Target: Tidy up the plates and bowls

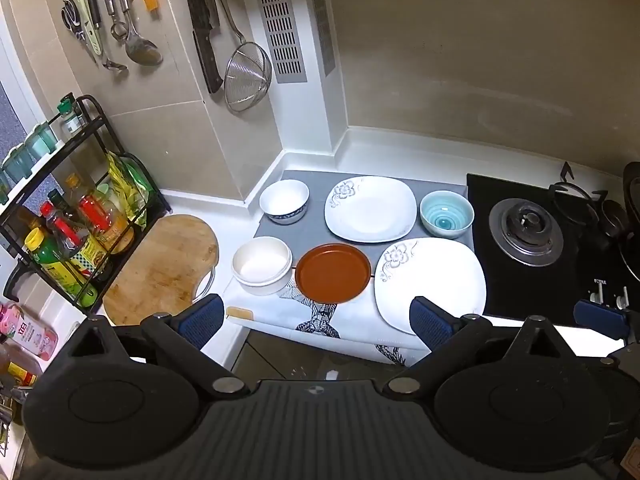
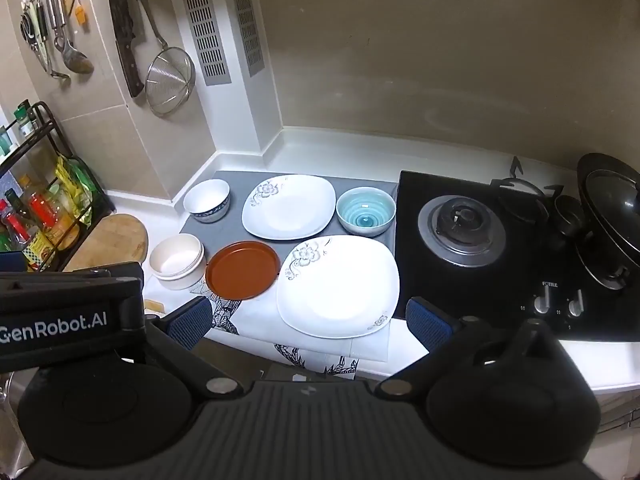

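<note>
Brown plate [image 1: 333, 273]: round, on the patterned cloth [image 1: 280, 312] near the counter's front edge, touching neither of my claws.
Cream bowl [image 1: 262, 266]: just left of the brown plate, upright.
Near square plate [image 2: 338, 286]: white with a flower print, right of the brown plate, beside the stove [image 2: 500, 248].
Far square plate [image 1: 370, 208]: same print, on the grey mat [image 1: 308, 232] behind.
Blue-rimmed bowl [image 1: 285, 201]: left of the far plate, at the mat's back corner.
Teal bowl [image 1: 447, 214]: right of the far plate, next to the stove.
My left claw [image 1: 318, 320]: spread wide, holding nothing, hovering over the counter's front edge.
My right claw [image 2: 310, 322]: also wide and unloaded, in front of the near square plate.
Cutting board [image 1: 160, 268]: left on the counter, by the bottle rack [image 1: 80, 216].
Wall: a strainer [image 1: 246, 76] and ladles hang above.
</note>
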Tool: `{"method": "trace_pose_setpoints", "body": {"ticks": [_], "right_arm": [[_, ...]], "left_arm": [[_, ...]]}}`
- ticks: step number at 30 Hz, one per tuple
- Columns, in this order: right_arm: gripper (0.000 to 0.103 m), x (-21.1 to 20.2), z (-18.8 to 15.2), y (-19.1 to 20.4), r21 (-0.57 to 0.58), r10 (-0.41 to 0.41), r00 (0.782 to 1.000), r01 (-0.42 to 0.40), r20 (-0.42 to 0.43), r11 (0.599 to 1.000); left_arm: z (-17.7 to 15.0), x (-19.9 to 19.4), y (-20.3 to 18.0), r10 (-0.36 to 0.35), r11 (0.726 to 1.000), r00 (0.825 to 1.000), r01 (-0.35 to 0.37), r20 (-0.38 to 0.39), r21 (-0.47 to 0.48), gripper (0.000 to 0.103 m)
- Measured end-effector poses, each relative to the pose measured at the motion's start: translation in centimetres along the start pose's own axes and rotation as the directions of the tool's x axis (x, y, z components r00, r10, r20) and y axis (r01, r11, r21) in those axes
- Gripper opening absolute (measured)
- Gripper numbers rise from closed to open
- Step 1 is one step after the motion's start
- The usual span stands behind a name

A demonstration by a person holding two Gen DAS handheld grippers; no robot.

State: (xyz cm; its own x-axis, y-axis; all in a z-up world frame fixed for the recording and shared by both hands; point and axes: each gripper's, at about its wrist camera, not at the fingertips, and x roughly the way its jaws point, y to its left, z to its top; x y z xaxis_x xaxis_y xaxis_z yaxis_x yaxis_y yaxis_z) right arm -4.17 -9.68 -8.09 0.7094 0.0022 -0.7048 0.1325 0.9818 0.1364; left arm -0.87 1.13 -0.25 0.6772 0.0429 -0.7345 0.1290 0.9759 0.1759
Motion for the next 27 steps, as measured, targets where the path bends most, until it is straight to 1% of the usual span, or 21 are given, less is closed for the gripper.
{"method": "trace_pose_setpoints", "body": {"ticks": [5,12,18,27], "right_arm": [[0.103,0.1,-0.4,0.1,0.008,0.001,1.0,-0.001,-0.012,1.0],[0.103,-0.1,-0.6,0.3,-0.003,-0.006,1.0,0.006,0.004,1.0],[0.103,-0.1,-0.9,-0.1,0.009,0.009,1.0,-0.009,-0.006,1.0],[0.103,-0.4,-1.6,-0.3,0.012,0.008,1.0,-0.008,-0.012,1.0]], "left_arm": [[-0.1,0.2,-0.3,0.004,1.0,1.0,-0.004,-0.013,0.006,0.099],[-0.5,-0.2,-0.4,0.012,1.0,1.0,-0.012,-0.006,0.014,0.099],[0.0,-0.3,-0.6,0.019,1.0,1.0,-0.019,-0.009,0.019,0.1],[-0.6,-0.2,-0.8,0.018,1.0,1.0,-0.018,-0.012,0.019,0.1]]}}
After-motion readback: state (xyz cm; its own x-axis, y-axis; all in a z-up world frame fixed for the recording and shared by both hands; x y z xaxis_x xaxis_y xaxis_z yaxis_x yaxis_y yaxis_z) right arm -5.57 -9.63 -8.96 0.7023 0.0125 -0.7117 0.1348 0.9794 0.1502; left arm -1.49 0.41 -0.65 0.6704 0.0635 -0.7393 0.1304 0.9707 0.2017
